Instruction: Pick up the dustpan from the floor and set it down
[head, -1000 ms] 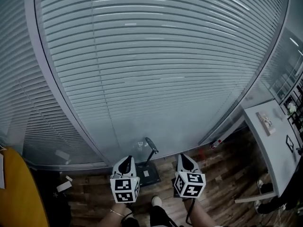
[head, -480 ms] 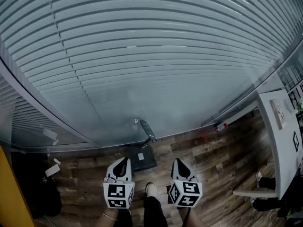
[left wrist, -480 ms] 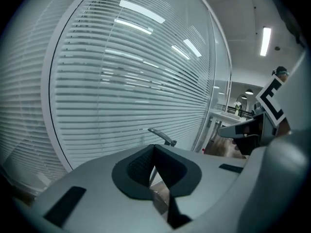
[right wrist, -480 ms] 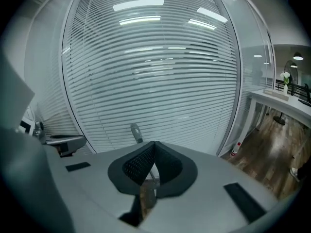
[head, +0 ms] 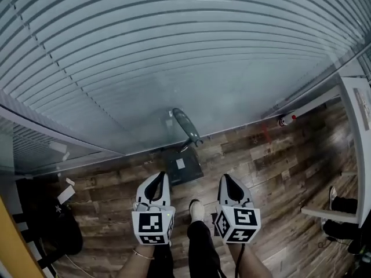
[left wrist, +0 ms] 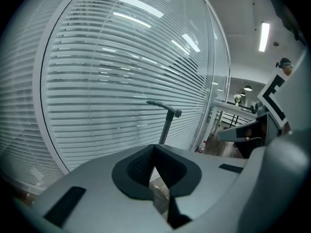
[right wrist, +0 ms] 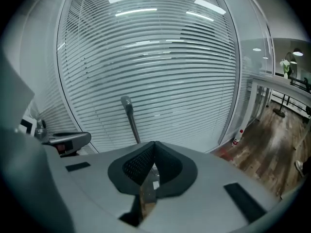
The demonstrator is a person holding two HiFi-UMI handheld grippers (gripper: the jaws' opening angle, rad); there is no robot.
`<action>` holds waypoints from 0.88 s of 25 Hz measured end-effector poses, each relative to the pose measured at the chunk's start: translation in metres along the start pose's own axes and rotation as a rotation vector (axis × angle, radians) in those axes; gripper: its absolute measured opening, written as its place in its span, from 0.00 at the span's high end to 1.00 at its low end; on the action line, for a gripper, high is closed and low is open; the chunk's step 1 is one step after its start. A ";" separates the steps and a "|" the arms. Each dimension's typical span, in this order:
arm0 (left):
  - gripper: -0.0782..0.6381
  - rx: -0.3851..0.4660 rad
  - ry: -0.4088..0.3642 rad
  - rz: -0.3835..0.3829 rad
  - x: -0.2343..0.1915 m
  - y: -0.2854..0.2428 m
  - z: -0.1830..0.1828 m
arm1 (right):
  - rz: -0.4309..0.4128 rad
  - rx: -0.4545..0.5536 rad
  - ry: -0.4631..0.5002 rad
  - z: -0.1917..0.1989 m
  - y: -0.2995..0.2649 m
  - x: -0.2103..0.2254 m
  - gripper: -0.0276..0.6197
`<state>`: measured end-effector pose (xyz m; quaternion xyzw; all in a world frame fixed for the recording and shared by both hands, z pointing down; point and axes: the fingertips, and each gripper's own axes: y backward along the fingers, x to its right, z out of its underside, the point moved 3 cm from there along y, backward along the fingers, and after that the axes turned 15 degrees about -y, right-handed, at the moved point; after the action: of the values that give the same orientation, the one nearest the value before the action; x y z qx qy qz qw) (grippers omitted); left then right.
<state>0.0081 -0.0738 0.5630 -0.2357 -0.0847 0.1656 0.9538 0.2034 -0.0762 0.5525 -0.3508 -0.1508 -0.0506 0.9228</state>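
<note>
Ahead of both grippers I see slatted blinds (head: 174,51) behind glass, coming down to a wood-plank floor (head: 272,155). Right of my right gripper (head: 229,181), a small red-capped bottle (head: 287,120) sits at the wall's foot, with a white table (head: 356,155) further right. Left of my left gripper (head: 155,181) are a dark bag (head: 52,227) and white scraps (head: 65,194).

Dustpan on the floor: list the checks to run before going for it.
1. Dustpan resting on the wooden floor beside the glass wall, handle standing up: ok.
2. Handle visible in both gripper views: ok.
3. Left tongs open for a grasp: not ok, shut and empty.
4. Right tongs open for a grasp: not ok, shut and empty.
5. Nothing lying between either tongs and the dustpan: ok.
</note>
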 end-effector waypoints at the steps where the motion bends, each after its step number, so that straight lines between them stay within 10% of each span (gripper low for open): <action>1: 0.87 0.000 -0.002 0.001 0.001 -0.003 0.001 | 0.001 -0.002 0.000 0.001 -0.001 0.001 0.91; 19: 0.86 0.033 -0.010 0.064 0.014 -0.007 -0.006 | 0.024 0.008 -0.013 -0.003 -0.001 0.014 0.91; 22: 0.71 0.028 -0.012 0.086 0.015 -0.012 -0.007 | 0.029 0.012 -0.017 -0.005 -0.002 0.018 0.91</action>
<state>0.0274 -0.0813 0.5642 -0.2248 -0.0778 0.2090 0.9485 0.2207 -0.0809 0.5563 -0.3479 -0.1537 -0.0335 0.9243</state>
